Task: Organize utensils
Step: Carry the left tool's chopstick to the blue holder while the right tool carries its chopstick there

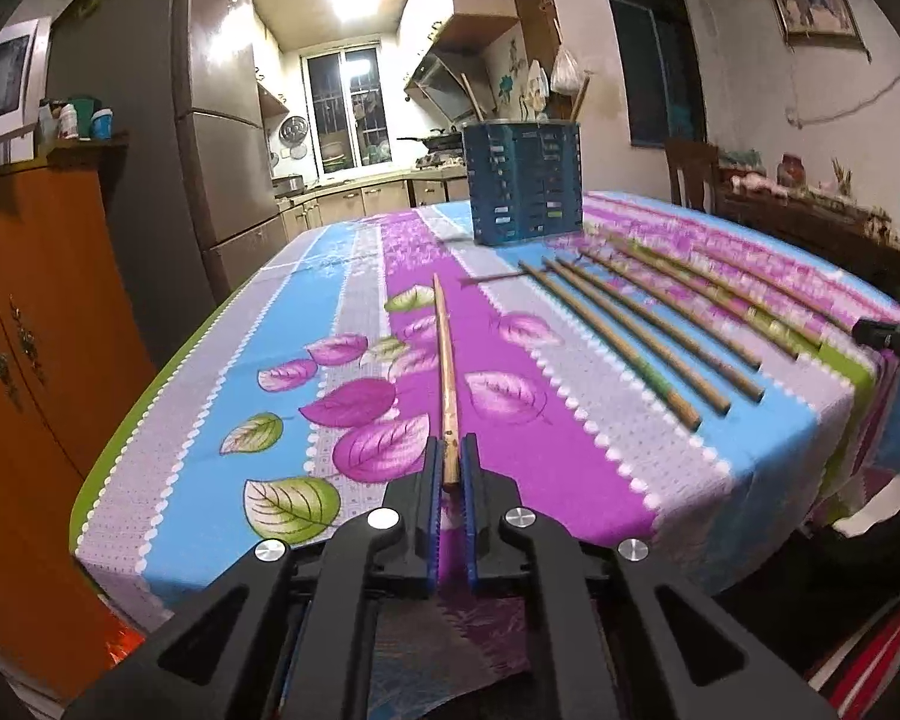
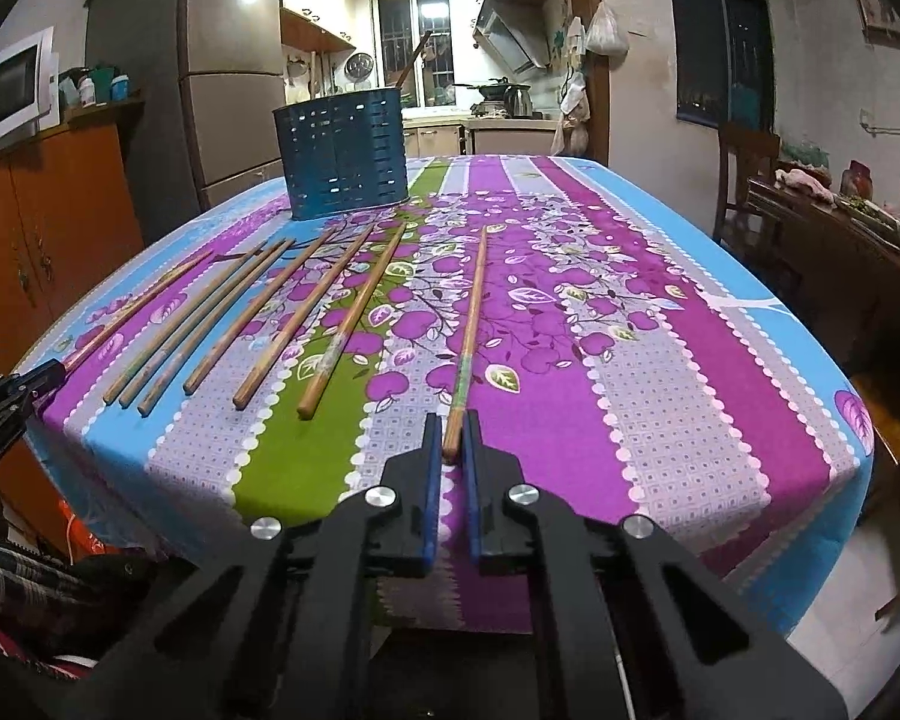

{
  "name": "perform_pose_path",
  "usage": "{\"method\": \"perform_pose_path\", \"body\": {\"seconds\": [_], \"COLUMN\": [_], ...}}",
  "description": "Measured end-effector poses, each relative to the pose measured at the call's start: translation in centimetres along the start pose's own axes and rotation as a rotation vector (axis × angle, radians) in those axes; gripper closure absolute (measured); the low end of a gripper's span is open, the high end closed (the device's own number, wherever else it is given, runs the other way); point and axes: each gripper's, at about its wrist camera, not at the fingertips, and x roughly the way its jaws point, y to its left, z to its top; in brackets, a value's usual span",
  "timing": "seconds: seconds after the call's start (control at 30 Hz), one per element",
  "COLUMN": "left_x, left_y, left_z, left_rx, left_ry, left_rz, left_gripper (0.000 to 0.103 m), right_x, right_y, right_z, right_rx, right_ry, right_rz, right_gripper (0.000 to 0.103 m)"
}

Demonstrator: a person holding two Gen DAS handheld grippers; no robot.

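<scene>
My left gripper (image 1: pixel 450 457) is shut on the near end of a wooden chopstick (image 1: pixel 444 360), which points away across the floral tablecloth (image 1: pixel 546 468). My right gripper (image 2: pixel 451 433) is shut on the near end of another chopstick (image 2: pixel 473 312) with a green-patterned handle. Several more chopsticks (image 2: pixel 270 306) lie side by side on the cloth between the two grippers, and the same row of chopsticks (image 1: pixel 648 330) shows in the left wrist view. A blue perforated utensil holder (image 1: pixel 522 186) stands upright at the far side of the table; this utensil holder (image 2: pixel 345 156) has a stick leaning in it.
An orange wooden cabinet (image 1: pixel 42 312) and a grey fridge (image 1: pixel 222 138) stand left of the table. A wooden chair (image 2: pixel 744 180) and a cluttered side table (image 2: pixel 840 222) are on the right. The table's near edge drops off just ahead of both grippers.
</scene>
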Motion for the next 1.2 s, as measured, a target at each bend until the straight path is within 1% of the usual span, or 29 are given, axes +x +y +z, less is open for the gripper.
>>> {"method": "perform_pose_path", "body": {"seconds": [0.13, 0.23, 0.43, 0.47, 0.63, 0.83, 0.97, 1.1, 1.2], "left_x": [-1.3, -2.4, -4.0, -4.2, -4.5, -3.8, -2.7, -1.7, -1.6], "left_y": [0.4, 0.8, 1.6, 1.7, 2.6, 4.5, 5.5, 5.8, 5.6], "left_z": [1.4, 2.9, 6.6, 7.2, 10.6, 14.9, 17.2, 19.3, 20.8], "left_rx": [-0.032, -0.058, -0.086, -0.088, -0.1, -0.14, -0.158, -0.15, -0.13], "left_ry": [-0.032, -0.062, -0.129, -0.141, -0.185, -0.215, -0.21, -0.192, -0.197], "left_rz": [0.001, -0.002, -0.027, -0.03, -0.05, -0.068, -0.084, -0.088, -0.085], "left_gripper": [0.096, 0.096, 0.096, 0.096, 0.096, 0.096, 0.096, 0.096, 0.096], "right_x": [-0.6, -1.6, -4.0, -4.4, -5.2, -4.6, -4.1, -3.6, -3.6], "right_y": [-0.3, -0.3, -0.1, -0.2, -0.3, -0.2, -0.1, -0.1, -0.3], "right_z": [0.6, 1.8, 5.8, 6.9, 10.5, 14.6, 16.8, 18.6, 19.8], "right_rx": [0.002, -0.011, -0.099, -0.117, -0.158, -0.199, -0.214, -0.222, -0.22], "right_ry": [-0.023, -0.063, -0.188, -0.215, -0.291, -0.333, -0.34, -0.336, -0.336], "right_rz": [-0.003, 0.001, 0.007, 0.016, 0.059, 0.086, 0.104, 0.124, 0.138], "right_gripper": [0.098, 0.098, 0.098, 0.098, 0.098, 0.098, 0.098, 0.098, 0.098]}}
